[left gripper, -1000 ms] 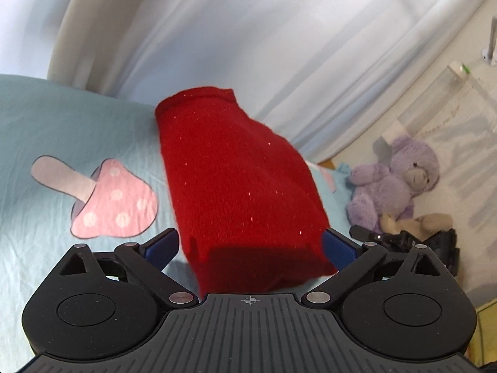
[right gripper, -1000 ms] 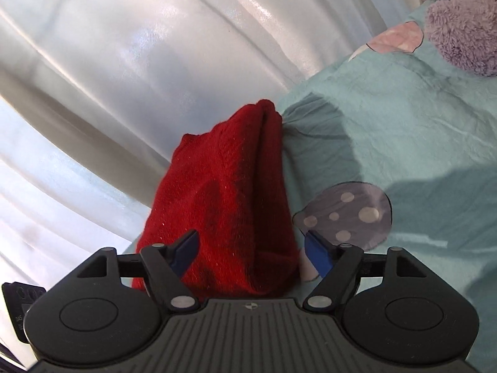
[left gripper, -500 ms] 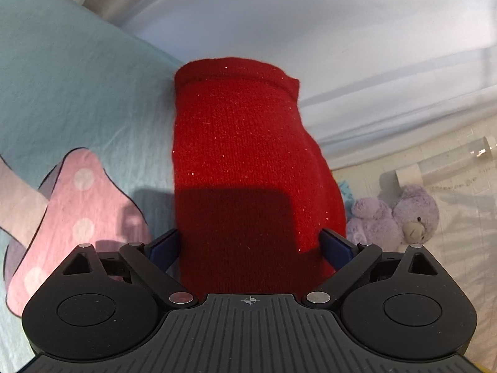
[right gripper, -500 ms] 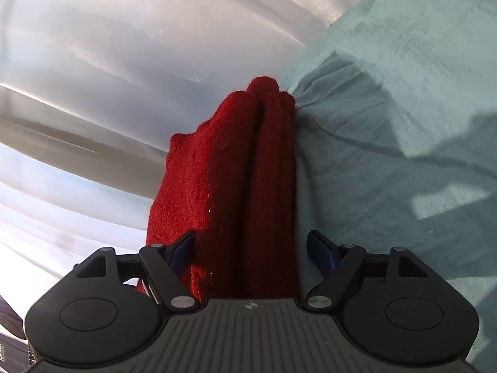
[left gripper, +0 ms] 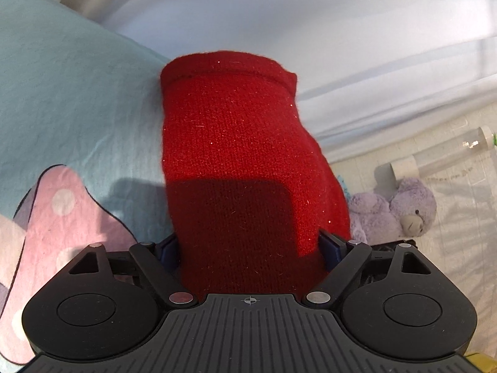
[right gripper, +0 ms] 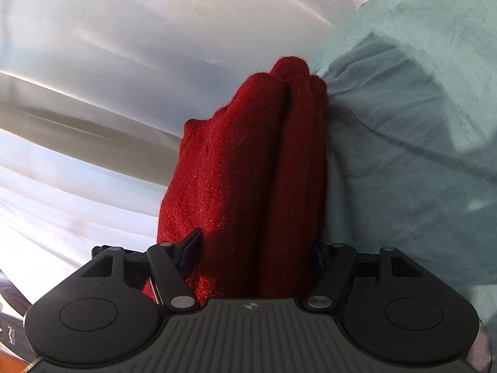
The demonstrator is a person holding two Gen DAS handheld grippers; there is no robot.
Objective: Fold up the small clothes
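In the left wrist view the folded garment (left gripper: 242, 168) lies on the bedsheet (left gripper: 77, 93), straight ahead at 12 o'clock between the two fingers; the mushroom print (left gripper: 59, 217) sits at 9 o'clock, the plush bear (left gripper: 394, 214) at 3 o'clock on the floor, the curtain (left gripper: 341, 31) behind – in the right wrist view the garment (right gripper: 248, 171) fills 12 o'clock, bedsheet (right gripper: 403, 124) at 2 o'clock
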